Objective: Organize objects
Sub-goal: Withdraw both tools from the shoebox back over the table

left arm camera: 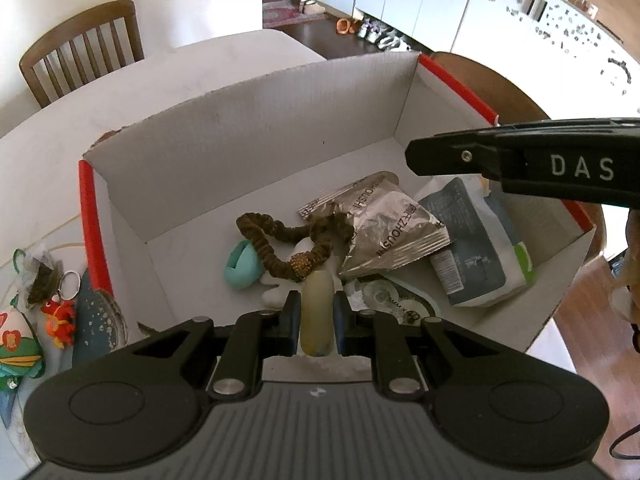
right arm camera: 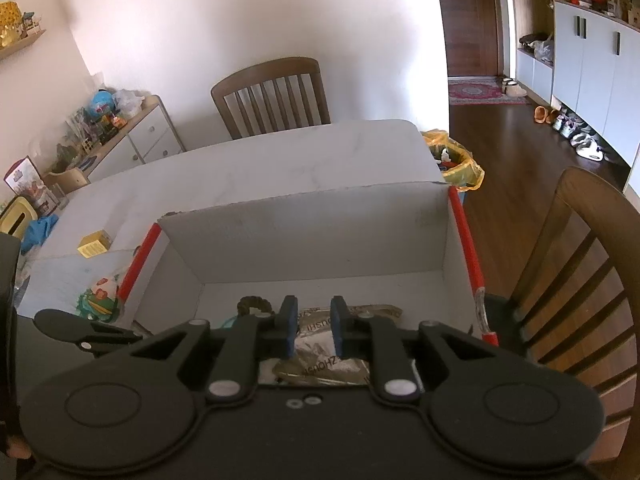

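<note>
My left gripper (left arm camera: 316,312) is shut on a pale yellow tube (left arm camera: 317,312) and holds it over the near end of the white cardboard box (left arm camera: 256,136). In the box lie a brown scrunchie (left arm camera: 288,246), a teal silicone piece (left arm camera: 242,264), a silver foil packet (left arm camera: 384,228) and a grey-blue pouch (left arm camera: 476,248). My right gripper (right arm camera: 314,326) is open and empty above the box; the foil packet (right arm camera: 316,350) shows between its fingers. Its side also shows in the left wrist view (left arm camera: 520,160).
Left of the box on the white table (left arm camera: 60,128) lie an orange toy keyring (left arm camera: 60,316), a colourful fish toy (left arm camera: 16,348) and a speckled shell-like dish (left arm camera: 100,316). A yellow small box (right arm camera: 94,244) sits on the table. Wooden chairs (right arm camera: 276,96) stand around.
</note>
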{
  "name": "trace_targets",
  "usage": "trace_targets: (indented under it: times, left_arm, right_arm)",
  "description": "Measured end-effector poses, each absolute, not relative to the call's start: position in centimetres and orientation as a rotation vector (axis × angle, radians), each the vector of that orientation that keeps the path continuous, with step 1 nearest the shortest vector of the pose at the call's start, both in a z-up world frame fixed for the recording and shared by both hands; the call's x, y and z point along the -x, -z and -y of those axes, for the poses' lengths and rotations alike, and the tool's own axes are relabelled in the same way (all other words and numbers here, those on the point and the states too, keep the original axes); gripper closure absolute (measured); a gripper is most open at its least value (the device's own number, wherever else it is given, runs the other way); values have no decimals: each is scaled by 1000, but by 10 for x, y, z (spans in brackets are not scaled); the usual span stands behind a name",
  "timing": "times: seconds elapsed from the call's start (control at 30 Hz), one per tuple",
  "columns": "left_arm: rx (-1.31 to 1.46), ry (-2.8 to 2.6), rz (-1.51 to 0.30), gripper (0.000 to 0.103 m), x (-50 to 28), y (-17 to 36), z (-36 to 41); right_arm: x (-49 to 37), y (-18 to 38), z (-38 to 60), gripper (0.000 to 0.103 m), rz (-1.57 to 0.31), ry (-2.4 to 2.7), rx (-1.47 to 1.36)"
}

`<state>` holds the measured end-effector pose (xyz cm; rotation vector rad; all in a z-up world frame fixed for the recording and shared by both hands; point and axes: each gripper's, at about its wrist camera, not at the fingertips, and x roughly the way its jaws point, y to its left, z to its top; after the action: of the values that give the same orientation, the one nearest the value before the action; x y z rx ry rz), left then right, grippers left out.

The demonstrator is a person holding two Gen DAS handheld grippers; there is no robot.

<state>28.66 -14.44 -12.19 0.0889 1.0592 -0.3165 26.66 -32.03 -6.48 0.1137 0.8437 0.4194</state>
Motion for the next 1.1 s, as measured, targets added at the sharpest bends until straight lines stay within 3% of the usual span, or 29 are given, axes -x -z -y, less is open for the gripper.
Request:
trace_targets:
  times: [0.3, 0.9, 1.1]
  left_arm:
    - [-45, 342, -990, 74, -268, 103, 137]
    - [62, 298, -779, 74, -221, 40, 86]
    - [79, 270, -728, 73, -208, 29, 55]
  right_arm:
    - [-253, 51, 327, 77, -814, -442, -134]
    - [-210, 14, 299, 61, -722, -492, -107]
    - [-195, 4, 275, 45, -688, -488, -87]
